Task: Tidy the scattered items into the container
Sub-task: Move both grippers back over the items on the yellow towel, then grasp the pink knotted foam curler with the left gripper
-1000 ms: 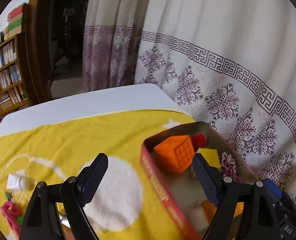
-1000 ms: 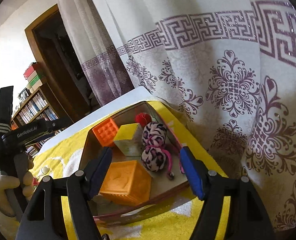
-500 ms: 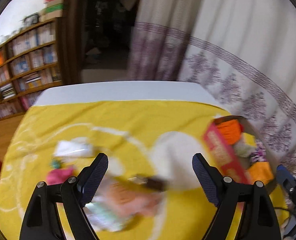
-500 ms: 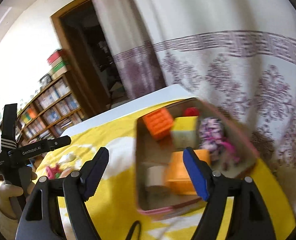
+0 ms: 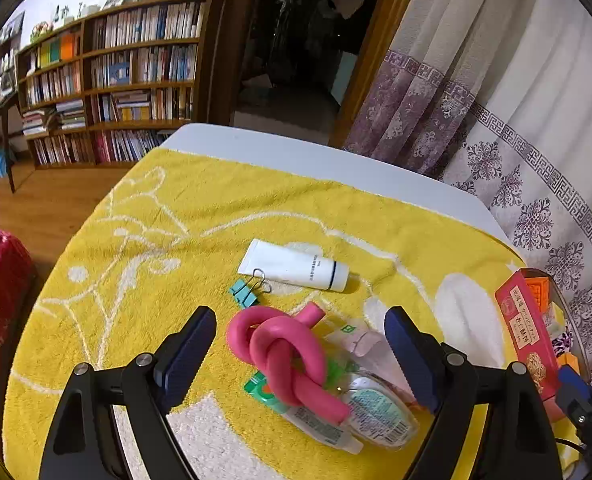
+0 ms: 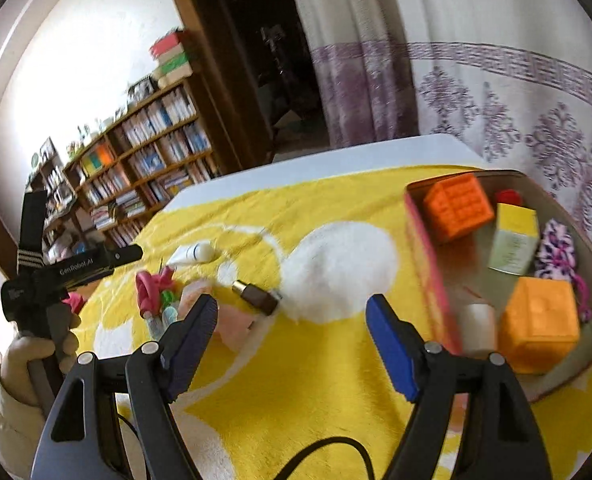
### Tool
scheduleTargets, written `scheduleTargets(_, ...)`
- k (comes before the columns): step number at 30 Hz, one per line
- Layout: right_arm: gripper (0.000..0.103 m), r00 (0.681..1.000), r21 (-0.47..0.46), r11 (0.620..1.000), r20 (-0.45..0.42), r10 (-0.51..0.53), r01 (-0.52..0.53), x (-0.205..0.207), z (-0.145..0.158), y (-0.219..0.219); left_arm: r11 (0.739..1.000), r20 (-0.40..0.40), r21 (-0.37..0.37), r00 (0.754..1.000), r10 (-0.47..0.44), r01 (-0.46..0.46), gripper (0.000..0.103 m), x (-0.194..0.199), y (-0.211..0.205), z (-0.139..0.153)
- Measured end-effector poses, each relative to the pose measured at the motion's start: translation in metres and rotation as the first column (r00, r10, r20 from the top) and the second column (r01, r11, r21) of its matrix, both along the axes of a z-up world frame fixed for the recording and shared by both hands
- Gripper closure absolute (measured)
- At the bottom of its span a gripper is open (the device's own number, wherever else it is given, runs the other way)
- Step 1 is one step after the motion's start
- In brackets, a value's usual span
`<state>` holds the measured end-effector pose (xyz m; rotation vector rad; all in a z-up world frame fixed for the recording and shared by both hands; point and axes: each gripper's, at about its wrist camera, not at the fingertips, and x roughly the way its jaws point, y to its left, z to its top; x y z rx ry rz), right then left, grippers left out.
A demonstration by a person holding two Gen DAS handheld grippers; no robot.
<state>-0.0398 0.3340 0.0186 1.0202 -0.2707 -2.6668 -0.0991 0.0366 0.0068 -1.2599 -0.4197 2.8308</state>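
Note:
My left gripper is open and hovers over a knotted pink foam tube, which shows between its fingers untouched. Under the knot lie a green-capped tube, a clear bottle and a pink sachet. Beyond them are a teal binder clip and a white tube. My right gripper is open and empty above the yellow towel, with a small brown plug just ahead. The red-walled box at its right holds two orange cubes, a yellow carton, a spotted scrunchie and a white roll.
The towel covers a white table whose far edge faces a bookshelf and a dark doorway. A patterned curtain hangs close behind the box. A gloved hand grips the left tool at the left of the right wrist view.
Both views have swung left, away from the box. My left gripper now hangs over the pile with the pink knot. My right gripper has left the box and faces open towel.

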Motion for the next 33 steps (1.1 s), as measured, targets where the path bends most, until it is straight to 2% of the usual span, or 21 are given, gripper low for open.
scheduleTargets(4,0.023,1.000,0.007,1.000,0.023,0.008,-0.008,-0.012,-0.006,-0.009,1.000,0.011,0.011,1.000,0.020,-0.020,0.015,-0.002,-0.010,-0.008)
scheduleTargets(9,0.023,0.999,0.023,1.000,0.033,-0.008,0.008,-0.022,-0.015,-0.017,1.000,0.063,0.007,0.998,0.026,-0.026,0.015,-0.010,-0.009,-0.025)
scheduleTargets(15,0.023,0.999,0.028,1.000,0.051,-0.006,0.004,-0.029,-0.028,-0.019,0.999,0.099,-0.043,0.995,0.013,-0.009,0.015,-0.017,0.003,-0.041)
scheduleTargets(20,0.023,0.999,0.018,1.000,0.052,0.010,-0.011,-0.030,-0.033,-0.019,0.998,0.087,-0.058,0.996,0.028,-0.023,0.015,-0.017,0.000,-0.047)
scheduleTargets(21,0.023,0.998,0.013,1.000,0.055,0.014,-0.015,-0.030,-0.035,-0.019,0.998,0.089,-0.057,0.996,0.031,-0.026,0.020,-0.017,-0.001,-0.047)
scheduleTargets(22,0.023,0.998,0.009,1.000,0.058,0.017,-0.018,-0.030,-0.036,-0.020,0.999,0.087,-0.049,0.996,0.028,-0.023,0.041,-0.016,-0.002,-0.048)
scheduleTargets(23,0.023,0.998,0.007,1.000,0.061,0.020,-0.021,-0.031,-0.037,-0.020,1.000,0.096,-0.027,0.995,0.016,-0.014,0.049,-0.016,-0.003,-0.048)
scheduleTargets(25,0.023,0.997,0.005,1.000,0.065,0.029,-0.029,-0.030,-0.039,-0.021,1.000,0.085,-0.006,0.996,0.021,-0.021,0.054,-0.013,-0.007,-0.045)
scheduleTargets(33,0.023,0.996,-0.004,0.999,0.077,0.041,-0.041,-0.031,-0.046,-0.023,0.997,0.007,0.033,0.997,0.076,-0.076,0.054,0.001,-0.031,-0.024)
